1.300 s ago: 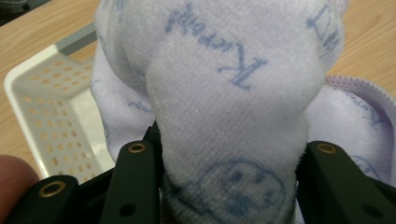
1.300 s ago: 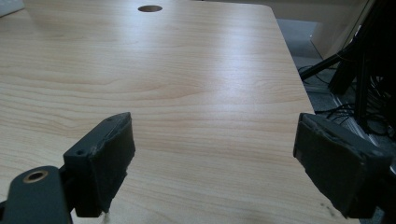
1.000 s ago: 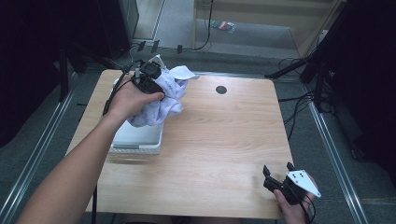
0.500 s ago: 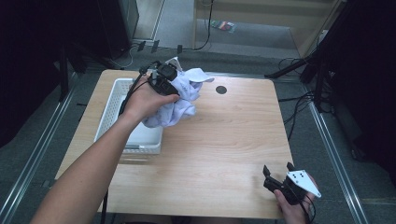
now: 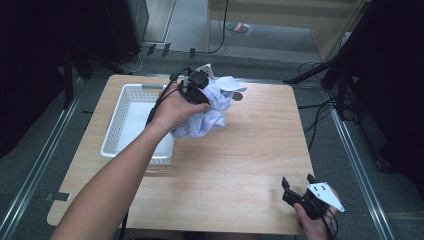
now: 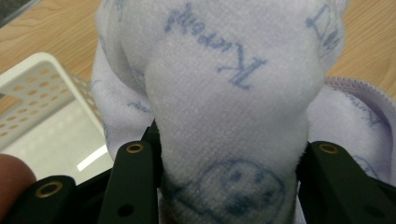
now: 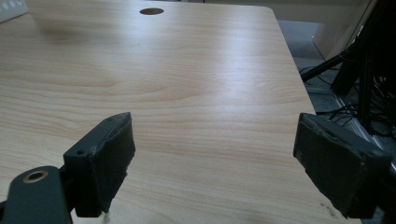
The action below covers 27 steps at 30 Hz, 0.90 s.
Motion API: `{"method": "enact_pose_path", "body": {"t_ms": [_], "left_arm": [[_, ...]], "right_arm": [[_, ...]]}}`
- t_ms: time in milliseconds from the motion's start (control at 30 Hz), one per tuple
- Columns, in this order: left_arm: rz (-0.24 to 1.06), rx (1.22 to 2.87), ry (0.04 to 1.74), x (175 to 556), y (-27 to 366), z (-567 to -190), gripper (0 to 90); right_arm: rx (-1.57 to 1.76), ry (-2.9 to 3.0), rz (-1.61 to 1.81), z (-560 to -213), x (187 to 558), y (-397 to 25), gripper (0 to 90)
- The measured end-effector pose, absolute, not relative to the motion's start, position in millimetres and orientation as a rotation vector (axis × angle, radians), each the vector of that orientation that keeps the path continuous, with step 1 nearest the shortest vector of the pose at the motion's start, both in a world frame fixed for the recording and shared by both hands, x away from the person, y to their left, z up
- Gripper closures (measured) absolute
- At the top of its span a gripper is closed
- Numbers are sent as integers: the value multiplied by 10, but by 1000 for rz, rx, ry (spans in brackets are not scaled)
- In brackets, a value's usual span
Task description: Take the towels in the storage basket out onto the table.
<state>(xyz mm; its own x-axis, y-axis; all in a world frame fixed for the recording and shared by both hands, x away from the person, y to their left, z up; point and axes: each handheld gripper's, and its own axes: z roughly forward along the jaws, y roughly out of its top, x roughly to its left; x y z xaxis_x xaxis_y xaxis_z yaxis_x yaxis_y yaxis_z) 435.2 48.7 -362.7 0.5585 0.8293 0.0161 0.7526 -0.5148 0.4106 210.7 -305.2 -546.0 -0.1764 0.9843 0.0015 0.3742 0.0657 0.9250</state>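
At the left of the counter (image 5: 240, 165) sits a white perforated basket (image 5: 120, 117), apparently empty, its near corner showing in the left gripper view. Just right of it, the left claw (image 5: 196, 86) is clamped on a bunched pale lilac cloth (image 5: 212, 107) with blue printed lettering, held above the wood near the far edge — the fabric bulges thick between the jaws and hangs loose below. Since only a fold is pinched, I judge the bundle could slide free if swung, or a trailing end could snag the basket rim. Far right, at the near corner, the right claw (image 5: 299, 187) gapes wide and holds nothing, well apart from the cloth — too distant to catch a slip.
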Motion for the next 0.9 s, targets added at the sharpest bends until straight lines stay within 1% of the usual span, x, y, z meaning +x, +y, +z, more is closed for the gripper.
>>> {"method": "enact_pose_path", "body": {"t_ms": [467,633,900], "left_arm": [[264,2441,1272,4364,149,-3819,540],[255,2466,1253,4358,39,-3929,539],[249,2465,1281,4362,-46,-4186,519]], "right_arm": [[1380,1638,1115,-5461,2107,-3059,127],[1380,1638,1115,-5460,2107,-3060,127],[1378,1637,1116,-5461,2107,-3061,127]]}}
